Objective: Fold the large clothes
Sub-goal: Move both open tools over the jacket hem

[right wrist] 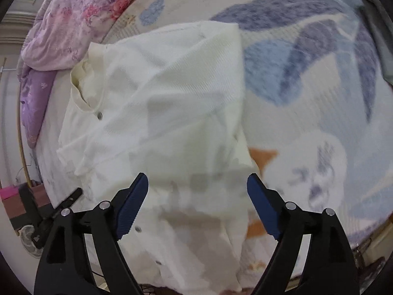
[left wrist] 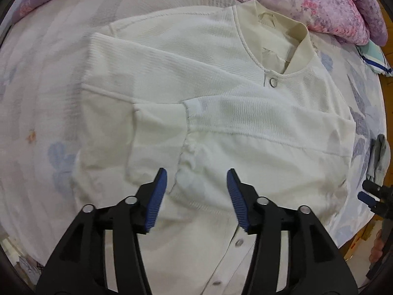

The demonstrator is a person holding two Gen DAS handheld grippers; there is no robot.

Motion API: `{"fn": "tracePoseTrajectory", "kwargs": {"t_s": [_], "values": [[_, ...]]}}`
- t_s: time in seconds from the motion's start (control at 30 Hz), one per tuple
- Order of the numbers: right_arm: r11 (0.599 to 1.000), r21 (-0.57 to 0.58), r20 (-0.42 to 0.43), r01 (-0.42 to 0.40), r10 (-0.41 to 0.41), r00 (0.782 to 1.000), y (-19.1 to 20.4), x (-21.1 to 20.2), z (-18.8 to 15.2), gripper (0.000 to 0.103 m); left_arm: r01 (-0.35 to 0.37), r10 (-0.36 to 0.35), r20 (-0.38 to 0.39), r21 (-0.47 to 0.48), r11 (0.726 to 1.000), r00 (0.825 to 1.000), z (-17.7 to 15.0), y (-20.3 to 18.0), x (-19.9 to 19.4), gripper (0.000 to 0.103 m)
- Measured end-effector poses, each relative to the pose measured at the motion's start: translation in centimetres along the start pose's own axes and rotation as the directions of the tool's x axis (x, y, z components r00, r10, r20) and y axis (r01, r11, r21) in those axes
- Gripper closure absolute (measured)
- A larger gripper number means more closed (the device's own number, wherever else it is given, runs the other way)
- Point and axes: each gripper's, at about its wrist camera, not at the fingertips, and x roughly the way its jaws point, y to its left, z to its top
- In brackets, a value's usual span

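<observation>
Claws first: left claw (left wrist: 196,184) wide apart, gripping nothing, hanging just above the lower front of the jacket (left wrist: 221,93). Right claw (right wrist: 197,189) likewise wide and bare, poised over the hem end on the jacket's far side; seen small at the right rim of the left view.

Jacket spread flat on the bed (left wrist: 49,86), cream-white, collar (left wrist: 282,32) toward the quilt (left wrist: 331,5). Both sleeves already crossed over the chest, cuff (left wrist: 157,127) lying near the middle. Top snap (left wrist: 273,82) shut, placket running down between the left claw's fingers. Judged stage: sleeves done, bottom-to-collar fold next.

For a clean fold: take the hem at its two corners, one claw each, pinching both layers together rather than the top cloth alone. Lift only enough to clear the bed, carry the hem toward the collar at equal pace, keep the edge taut between the claws so the crossed sleeves stay trapped inside. Lower, then let go together. Risk, as a guess: thin ribbed cloth slipping from a shallow pinch, or a sleeve dragging out and skewing the fold.

Containers: none in view; only bed, quilt, a purple pillow (right wrist: 34,103) and something grey (left wrist: 380,157) at the bed's edge.
</observation>
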Motion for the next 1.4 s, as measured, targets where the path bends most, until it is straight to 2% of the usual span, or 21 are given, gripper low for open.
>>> {"fn": "tracePoseTrajectory", "kwargs": {"t_s": [0.1, 0.23, 0.3, 0.47, 0.6, 0.7, 0.77, 0.9, 1.0, 1.1, 1.27, 1.4], "values": [[1.000, 0.016, -0.003, 0.009, -0.009, 1.000, -0.7, -1.5, -1.7, 0.022, 0.000, 0.000, -0.001, 0.005, 1.000, 1.000, -0.7, 1.2, -1.5, 0.045], [0.999, 0.038, 0.008, 0.000, 0.000, 1.000, -0.4, -2.7, -2.4, 0.022, -0.006, 0.006, -0.004, 0.012, 1.000, 1.000, -1.3, 2.1, -3.4, 0.040], [0.999, 0.041, 0.008, -0.007, 0.006, 1.000, -0.2, -3.4, -2.4, 0.022, -0.002, 0.002, -0.008, 0.029, 1.000, 1.000, -2.0, 2.2, -4.8, 0.030], [1.000, 0.011, 0.024, -0.016, 0.015, 1.000, -0.2, -5.3, -1.7, 0.020, -0.031, 0.029, 0.019, 0.082, 0.996, 0.999, -3.1, 2.4, -7.8, 0.027], [0.999, -0.031, 0.023, -0.020, 0.021, 1.000, -0.3, -5.8, 0.0, 0.015, -0.075, 0.074, 0.033, 0.047, 0.996, 0.997, -3.6, 4.2, -10.4, 0.027], [0.998, -0.059, 0.017, -0.012, 0.013, 1.000, -0.4, -5.8, 1.9, 0.014, -0.089, 0.087, 0.052, 0.026, 0.996, 0.995, -3.4, 5.5, -12.3, 0.020], [0.998, -0.061, 0.015, -0.010, 0.011, 1.000, -0.6, -5.9, 3.4, 0.013, -0.123, 0.122, 0.070, 0.022, 0.992, 0.990, -2.7, 6.1, -13.5, 0.019], [0.997, -0.070, 0.010, -0.017, 0.017, 1.000, -0.3, -5.5, 7.3, 0.013, -0.146, 0.142, 0.086, 0.038, 0.989, 0.986, -0.2, 6.8, -14.4, 0.014], [0.998, -0.059, 0.011, -0.014, 0.015, 1.000, 0.0, -4.8, 10.1, 0.013, -0.159, 0.155, 0.085, 0.045, 0.986, 0.984, 2.9, 7.3, -13.4, 0.014], [0.999, -0.044, -0.012, -0.020, 0.019, 1.000, 0.7, -3.1, 13.4, 0.013, -0.134, 0.132, 0.056, 0.025, 0.991, 0.990, 6.6, 8.1, -10.9, 0.014], [0.999, -0.009, -0.039, 0.036, -0.036, 0.999, 1.3, 0.5, 17.2, 0.013, -0.147, 0.148, -0.012, 0.036, 0.988, 0.989, 12.7, 8.5, -4.0, 0.014], [1.000, 0.012, -0.066, 0.028, -0.027, 0.997, 1.7, 3.8, 19.3, 0.013, -0.148, 0.153, -0.050, 0.094, 0.985, 0.987, 16.3, 7.8, 1.7, 0.014]]}}
